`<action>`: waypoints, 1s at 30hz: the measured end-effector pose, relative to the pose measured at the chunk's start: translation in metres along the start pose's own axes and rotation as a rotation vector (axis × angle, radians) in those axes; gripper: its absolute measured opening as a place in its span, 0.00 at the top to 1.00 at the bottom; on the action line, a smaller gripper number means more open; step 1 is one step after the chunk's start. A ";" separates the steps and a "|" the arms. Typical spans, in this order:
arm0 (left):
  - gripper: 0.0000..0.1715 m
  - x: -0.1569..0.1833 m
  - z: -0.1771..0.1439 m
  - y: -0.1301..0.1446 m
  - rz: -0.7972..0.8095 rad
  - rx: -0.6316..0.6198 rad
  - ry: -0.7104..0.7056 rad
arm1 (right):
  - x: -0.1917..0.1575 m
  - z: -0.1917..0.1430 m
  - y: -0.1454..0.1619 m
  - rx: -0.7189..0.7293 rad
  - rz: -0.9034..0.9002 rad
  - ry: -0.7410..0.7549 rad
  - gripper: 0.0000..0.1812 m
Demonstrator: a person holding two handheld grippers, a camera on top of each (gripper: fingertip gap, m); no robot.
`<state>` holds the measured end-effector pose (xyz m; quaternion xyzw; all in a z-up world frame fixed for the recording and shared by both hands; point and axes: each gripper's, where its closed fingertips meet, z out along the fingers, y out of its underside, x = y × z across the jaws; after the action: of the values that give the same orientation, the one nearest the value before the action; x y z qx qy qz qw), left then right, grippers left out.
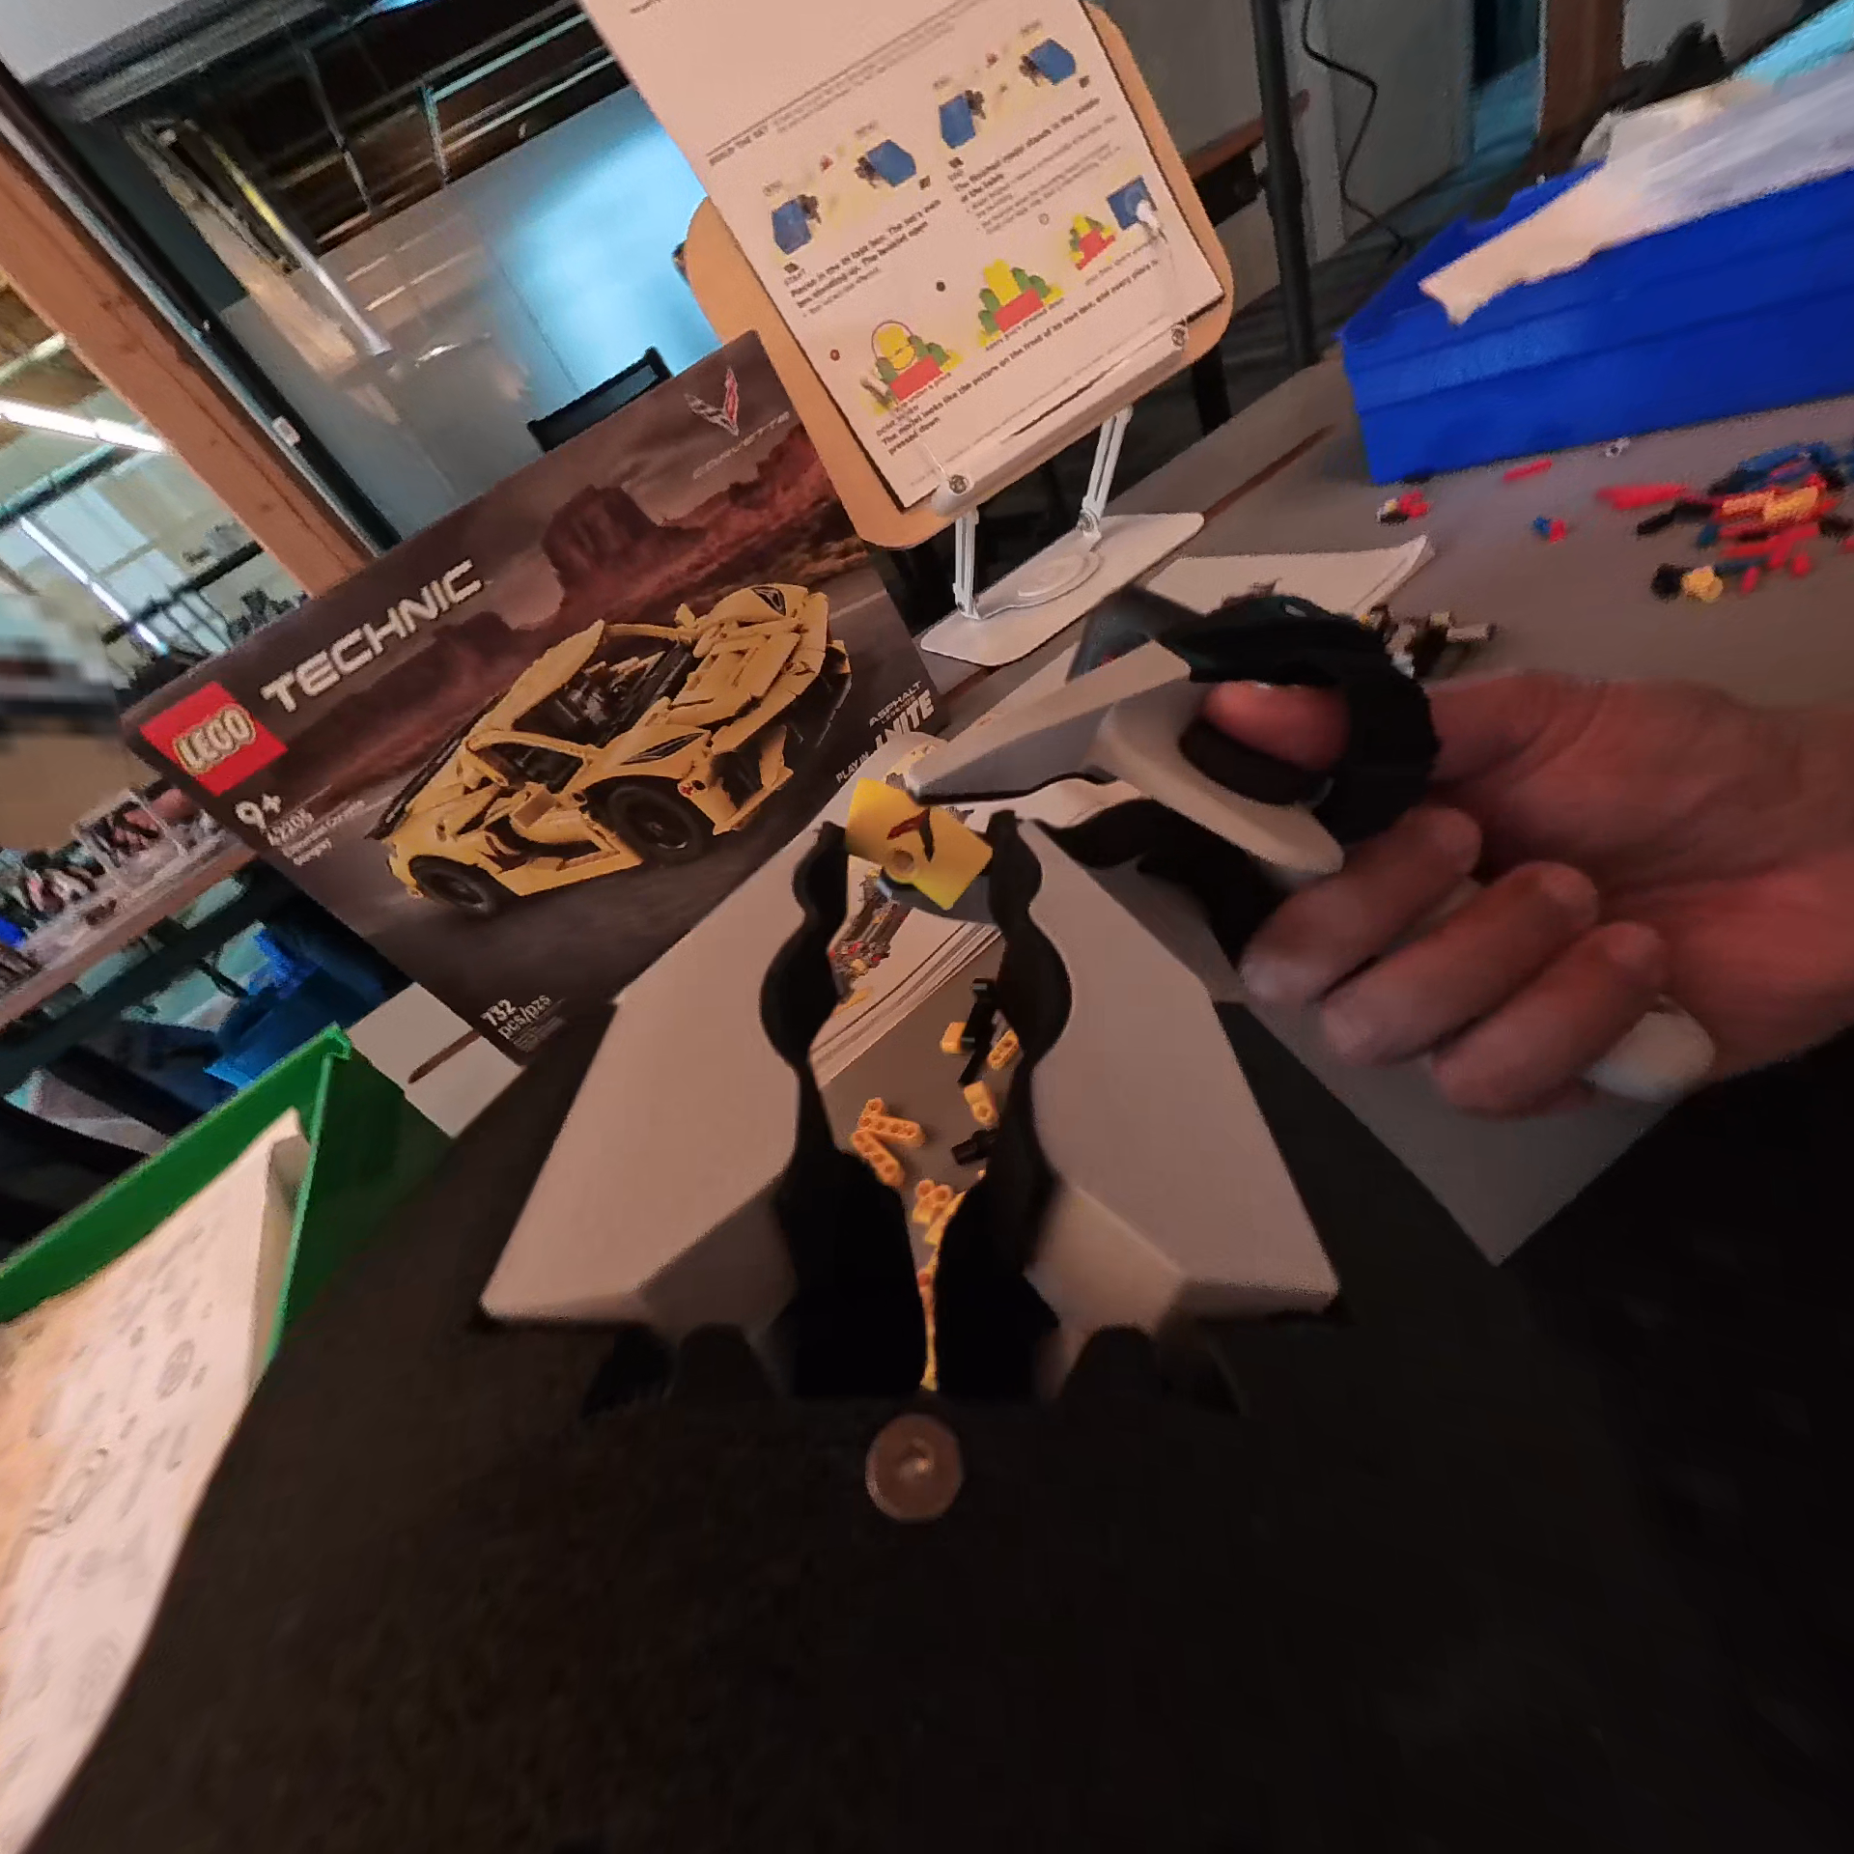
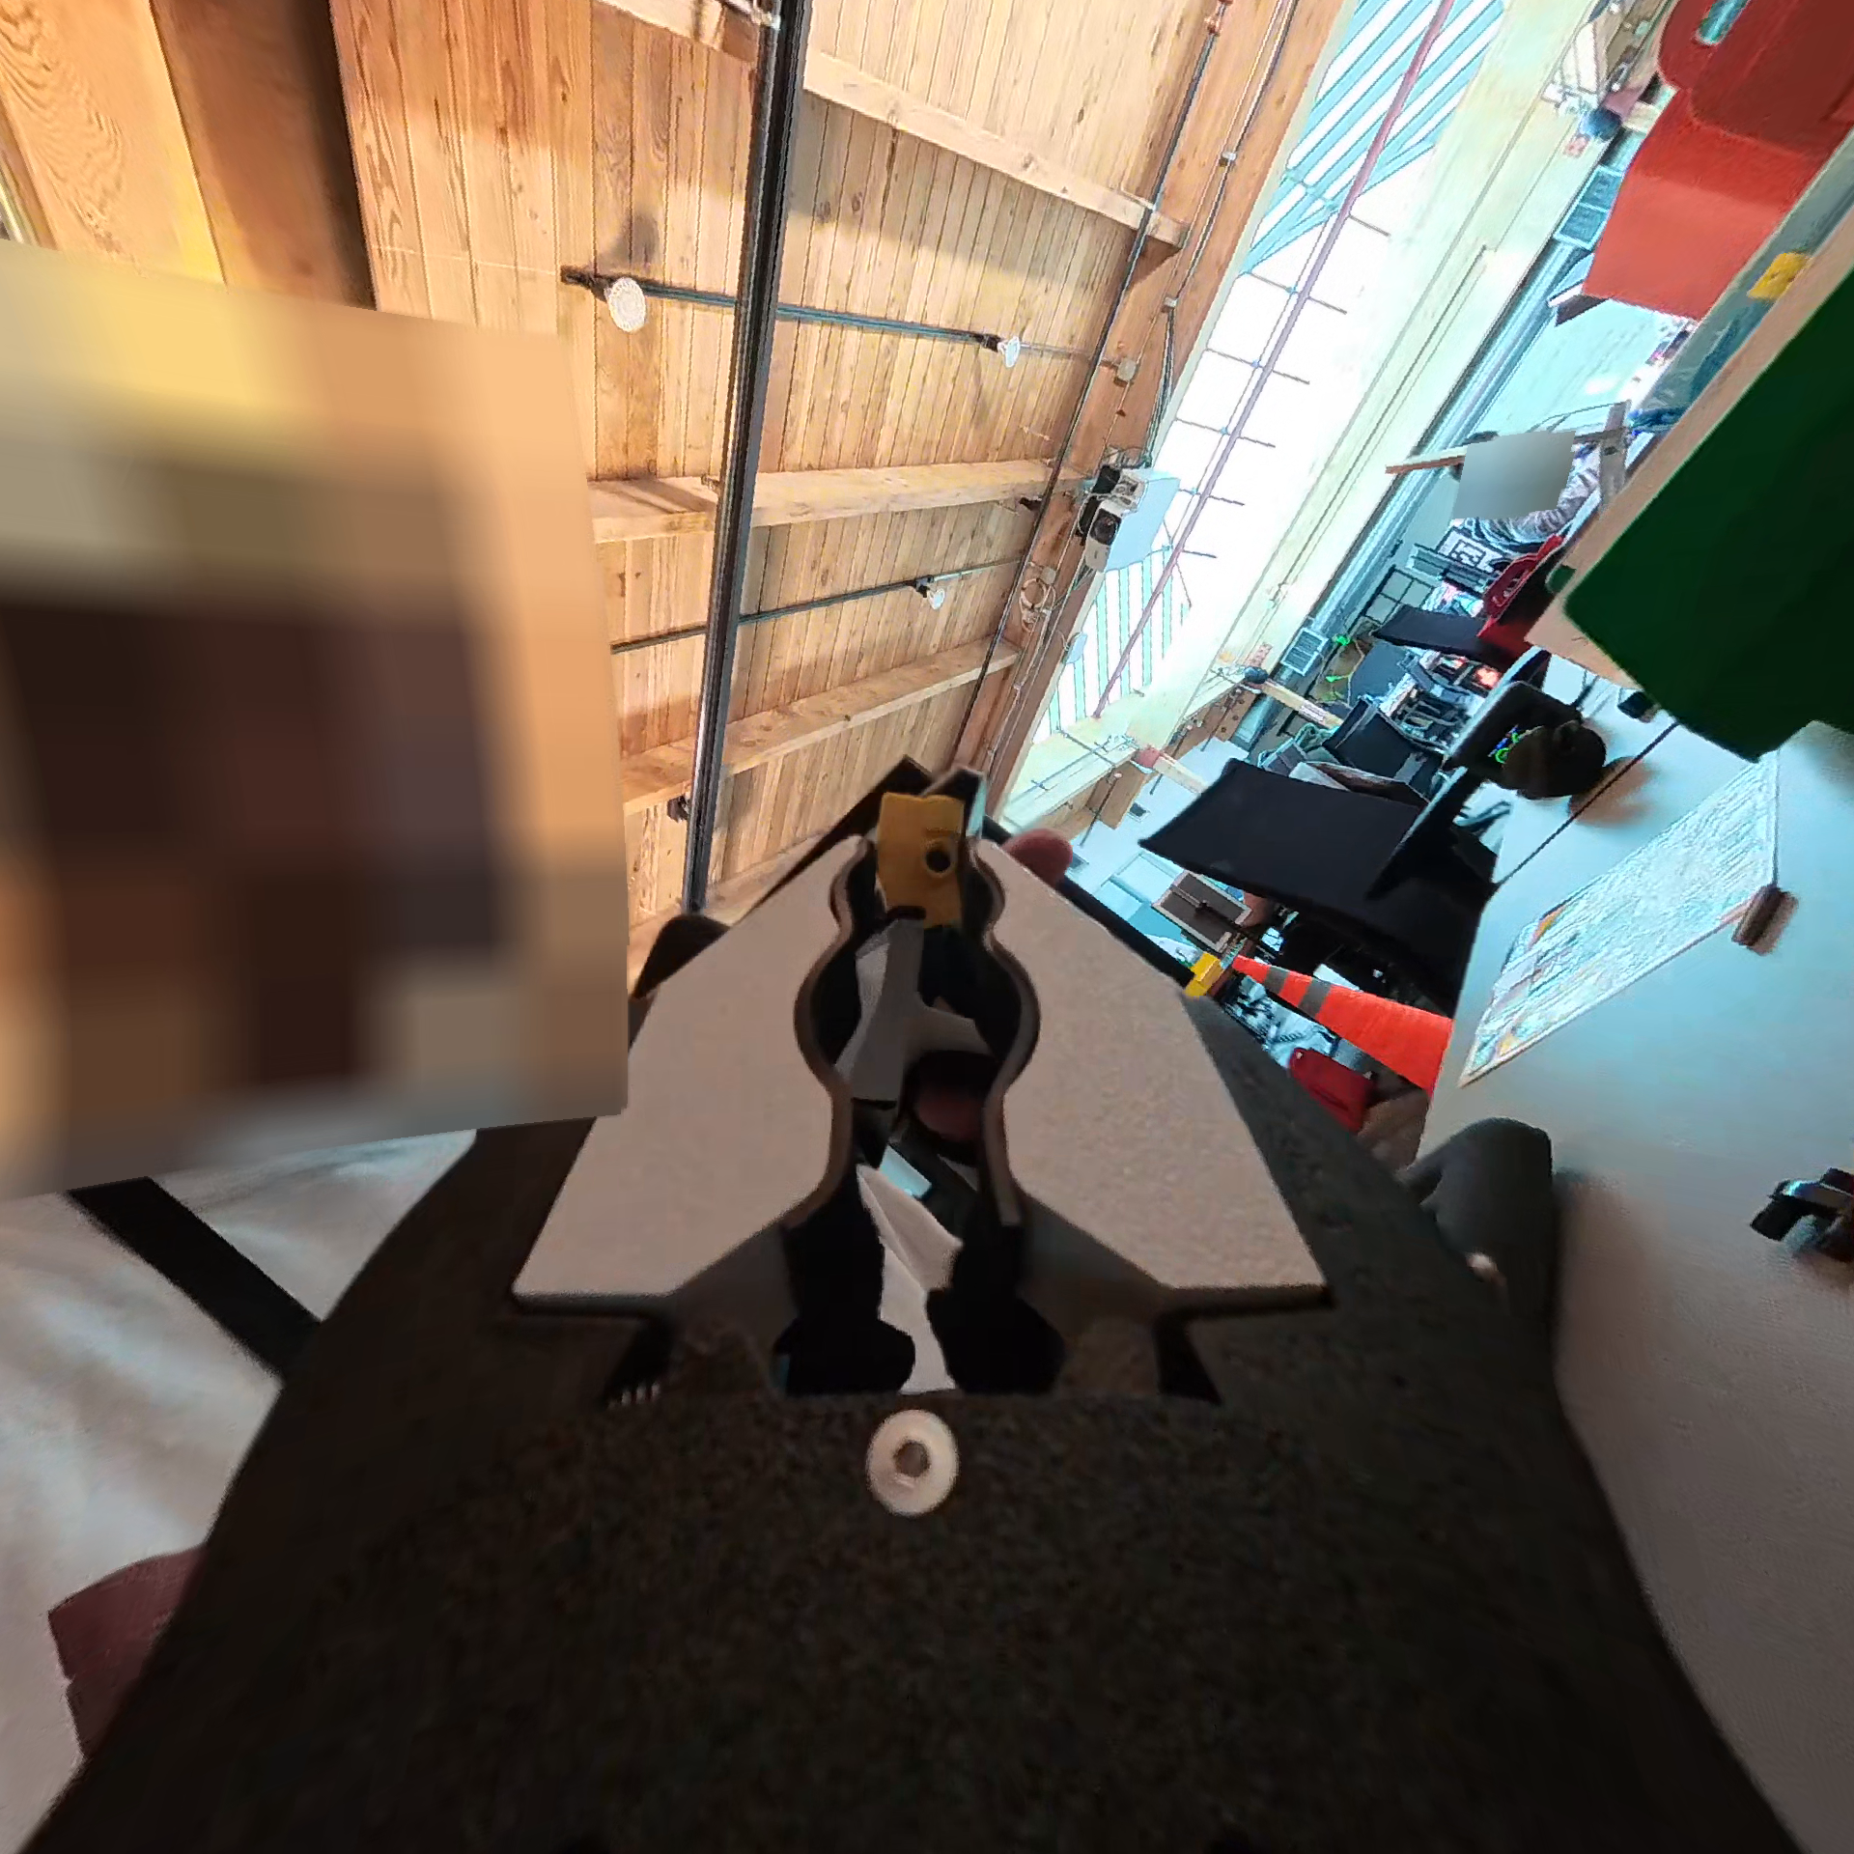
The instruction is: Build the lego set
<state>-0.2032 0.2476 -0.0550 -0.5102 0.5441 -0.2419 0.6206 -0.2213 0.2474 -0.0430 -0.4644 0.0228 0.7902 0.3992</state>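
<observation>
A small yellow Lego panel piece [image 1: 915,845] with a pin hole sits between the fingertips of my left gripper [image 1: 913,838], which is shut on it, lifted above the table. My right gripper [image 1: 938,793], held by a hand [image 1: 1565,883], comes in from the right, and its closed tip meets the piece's top edge. In the right wrist view the same yellow piece [image 2: 921,853] sits between the tips of my right gripper [image 2: 921,848], which points up toward the ceiling. Parts of the left gripper show behind it.
The Lego set box [image 1: 522,742] stands at the back left, and an instruction sheet on a stand [image 1: 963,261] is behind it. A blue bin [image 1: 1605,331] and loose bricks [image 1: 1746,522] are at the right. Yellow pieces [image 1: 933,1134] lie below the gripper. A green bin [image 1: 331,1134] is at the left. Left and right tips are no more than a few centimetres apart.
</observation>
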 end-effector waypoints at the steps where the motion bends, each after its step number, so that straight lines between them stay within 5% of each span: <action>1: 0.86 0.002 -0.001 0.001 0.050 -0.006 0.012 | 0.000 -0.001 0.002 -0.021 -0.017 0.010 0.91; 6: 0.86 0.025 -0.005 0.015 0.333 -0.050 0.168 | 0.006 -0.013 0.016 -0.184 -0.090 0.137 0.90; 18: 0.85 0.079 0.038 0.031 0.686 -0.100 0.460 | 0.010 -0.094 0.020 -0.447 -0.313 0.633 0.88; 25: 0.85 0.114 0.083 0.018 0.927 -0.068 0.511 | -0.004 -0.145 0.000 -0.258 -0.297 0.726 0.97; 30: 0.74 0.085 0.144 0.008 0.595 -0.140 0.342 | -0.025 -0.204 -0.073 0.152 -0.358 0.871 0.97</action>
<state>-0.0480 0.2307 -0.1149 -0.3226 0.7804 -0.0948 0.5272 -0.0216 0.1986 -0.1155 -0.7187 0.1652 0.4367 0.5153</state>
